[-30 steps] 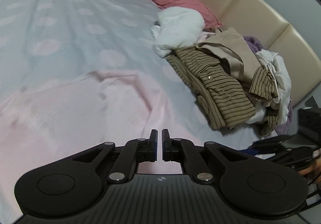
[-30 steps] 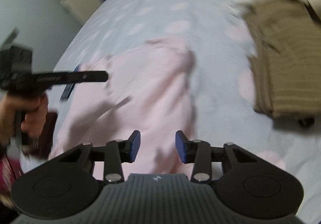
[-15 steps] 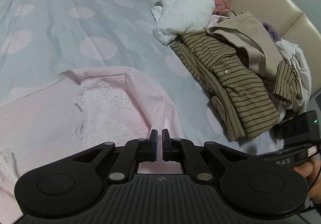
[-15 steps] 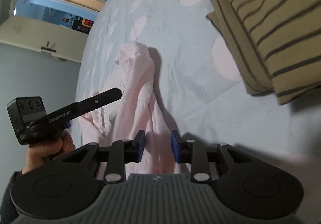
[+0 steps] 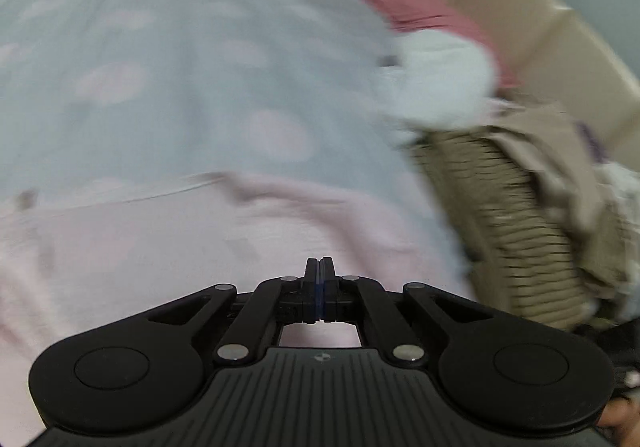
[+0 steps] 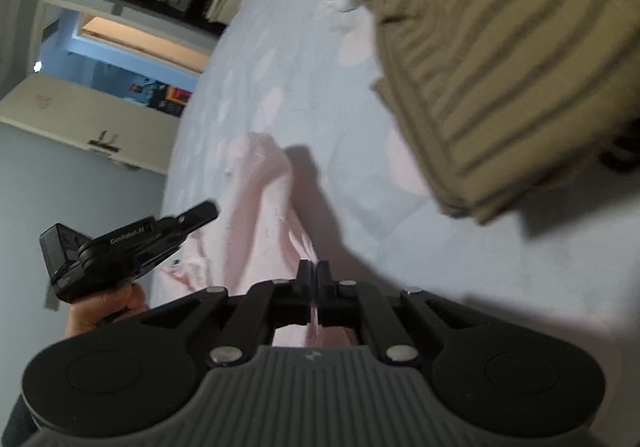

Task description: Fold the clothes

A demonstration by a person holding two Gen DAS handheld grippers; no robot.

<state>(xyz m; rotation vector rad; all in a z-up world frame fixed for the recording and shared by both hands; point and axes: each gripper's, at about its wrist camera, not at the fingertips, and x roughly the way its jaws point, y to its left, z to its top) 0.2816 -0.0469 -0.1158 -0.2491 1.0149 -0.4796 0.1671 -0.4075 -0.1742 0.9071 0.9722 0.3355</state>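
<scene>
on the dotted bedspread (image 5: 168,59) — pale pink garment (image 5: 168,247), rumpled, blurred.

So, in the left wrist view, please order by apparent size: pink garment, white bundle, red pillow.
1. pink garment, though it lies nearest the camera
2. white bundle and red pillow: similar, too blurred to rank

pale pink garment (image 5: 200,247) at lower left, grey-blue bedspread (image 5: 180,47) with pink dots across the upper left, olive shirt (image 6: 500,67) with dark stripes at right, white bundle (image 5: 440,87), dusty-rose pillow (image 5: 408,3), beige headboard (image 5: 540,39) at upper right
</scene>
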